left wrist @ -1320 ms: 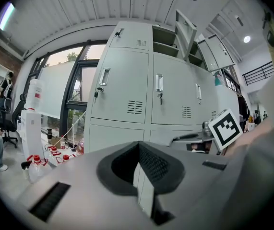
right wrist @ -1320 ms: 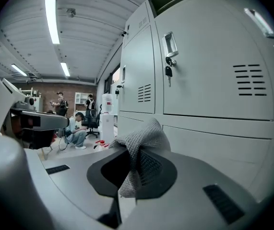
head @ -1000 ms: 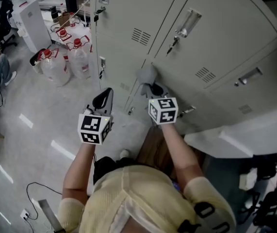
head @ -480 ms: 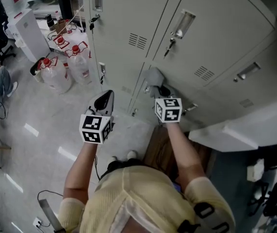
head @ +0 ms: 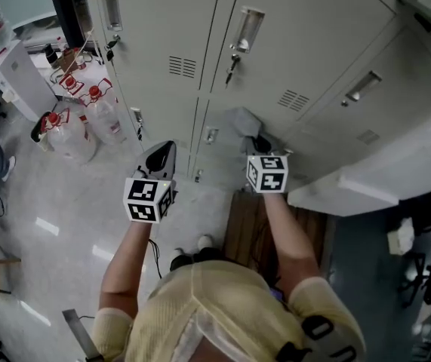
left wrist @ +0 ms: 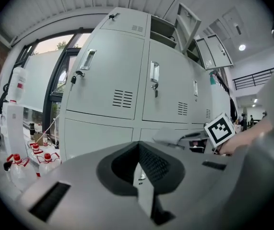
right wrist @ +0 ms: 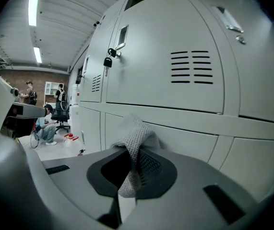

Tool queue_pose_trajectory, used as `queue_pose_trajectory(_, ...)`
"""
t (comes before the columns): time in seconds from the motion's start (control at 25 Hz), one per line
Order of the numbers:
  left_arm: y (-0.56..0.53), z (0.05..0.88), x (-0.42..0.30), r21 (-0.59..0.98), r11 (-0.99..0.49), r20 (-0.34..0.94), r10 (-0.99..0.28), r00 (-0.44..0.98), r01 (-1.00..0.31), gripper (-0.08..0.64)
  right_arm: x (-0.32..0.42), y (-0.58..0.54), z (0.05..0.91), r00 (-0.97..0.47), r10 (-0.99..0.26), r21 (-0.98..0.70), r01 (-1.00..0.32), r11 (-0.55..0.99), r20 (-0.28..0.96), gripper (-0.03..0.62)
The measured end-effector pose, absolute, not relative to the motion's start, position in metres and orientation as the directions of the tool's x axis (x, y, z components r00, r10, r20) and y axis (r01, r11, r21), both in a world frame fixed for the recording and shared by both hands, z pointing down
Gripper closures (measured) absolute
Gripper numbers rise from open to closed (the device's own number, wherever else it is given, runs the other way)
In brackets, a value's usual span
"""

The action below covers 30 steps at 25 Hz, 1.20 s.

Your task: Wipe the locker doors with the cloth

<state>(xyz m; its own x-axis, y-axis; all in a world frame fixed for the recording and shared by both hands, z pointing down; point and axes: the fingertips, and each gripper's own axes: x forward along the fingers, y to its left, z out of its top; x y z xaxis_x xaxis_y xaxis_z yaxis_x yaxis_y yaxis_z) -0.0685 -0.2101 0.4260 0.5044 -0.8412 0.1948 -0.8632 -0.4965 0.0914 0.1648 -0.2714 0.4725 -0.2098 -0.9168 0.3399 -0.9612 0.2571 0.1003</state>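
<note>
Pale grey locker doors (head: 306, 44) fill the top of the head view, with handles and keys on them. My right gripper (head: 254, 138) is shut on a grey knitted cloth (head: 241, 119), which it presses against a lower door just under the seam between rows. In the right gripper view the cloth (right wrist: 136, 143) hangs bunched between the jaws against the door (right wrist: 184, 133). My left gripper (head: 160, 157) is held away from the lockers, lower left, shut with nothing in it. In the left gripper view the lockers (left wrist: 127, 80) stand ahead.
Several water jugs with red caps (head: 72, 127) stand on the floor left of the lockers, beside a white cabinet (head: 11, 70). A wooden stool (head: 249, 225) is under my right arm. People sit far off in the room (right wrist: 45, 123).
The head view has shifted, so the lockers sit more to the left. My right gripper with the cloth has slid to the right along the lower door. The left gripper has held its place.
</note>
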Motion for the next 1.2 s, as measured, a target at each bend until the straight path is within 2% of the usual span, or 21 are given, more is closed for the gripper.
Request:
queue_pose_trajectory(0.8,-0.229,0.434,0.025,0.113,-0.676,0.201,-0.702,0.683,-0.728,0.558,0.274,-0.232,0.484,0.017,-0.936,0.093,-0.996,0.017,0.351,0.578)
queue_pose_trajectory(1.0,-0.235,0.436,0.027,0.131,-0.683,0.199,-0.692,0.694,-0.718,0.558,0.263,-0.219,0.478,-0.009,-0.939,0.073,-0.997,0.037,0.345,0.578)
queue_pose_trajectory(1.2,-0.245,0.44,0.007,0.139,-0.649,0.195,-0.722,0.664,-0.748,0.558,0.224,-0.21,0.477,-0.097,-0.938,0.059,-0.991,0.123,0.333,0.578)
